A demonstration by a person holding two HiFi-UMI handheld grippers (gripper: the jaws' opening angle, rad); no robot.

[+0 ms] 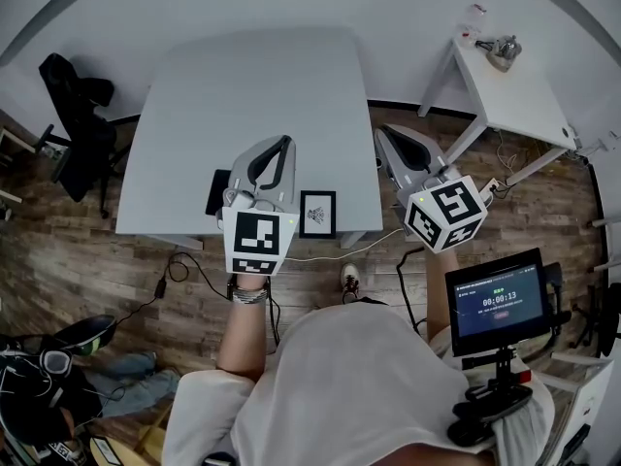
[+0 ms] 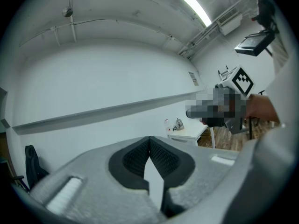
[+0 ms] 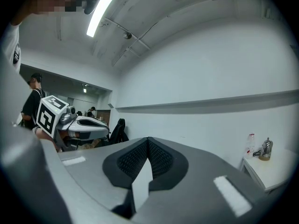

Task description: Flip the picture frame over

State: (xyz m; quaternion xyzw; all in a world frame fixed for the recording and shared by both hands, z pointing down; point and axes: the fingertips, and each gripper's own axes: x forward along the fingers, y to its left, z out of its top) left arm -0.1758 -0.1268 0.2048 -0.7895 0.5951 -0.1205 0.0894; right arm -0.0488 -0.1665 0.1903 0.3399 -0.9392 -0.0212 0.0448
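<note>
**Both tongs shut, empty; picture frame (image 1: 317,214) flat on grey table (image 1: 252,76)**

Head view: the picture frame lies picture-side up near the table's near edge, centre of the view, black border, white mat, small dark drawing. Left gripper (image 1: 284,142) is over the table just left of the frame and not touching it. Right gripper (image 1: 385,132) is off the table's right edge, over the wood floor. In each gripper view the jaws meet at the tips with nothing between them: left (image 2: 149,138), right (image 3: 148,139). Both point level at the white wall. A black flat item (image 1: 216,192) is on the table left of the left gripper. White side table (image 1: 524,95) upper right, black chair (image 1: 78,115) upper left, timer screen (image 1: 500,301) lower right.
</note>
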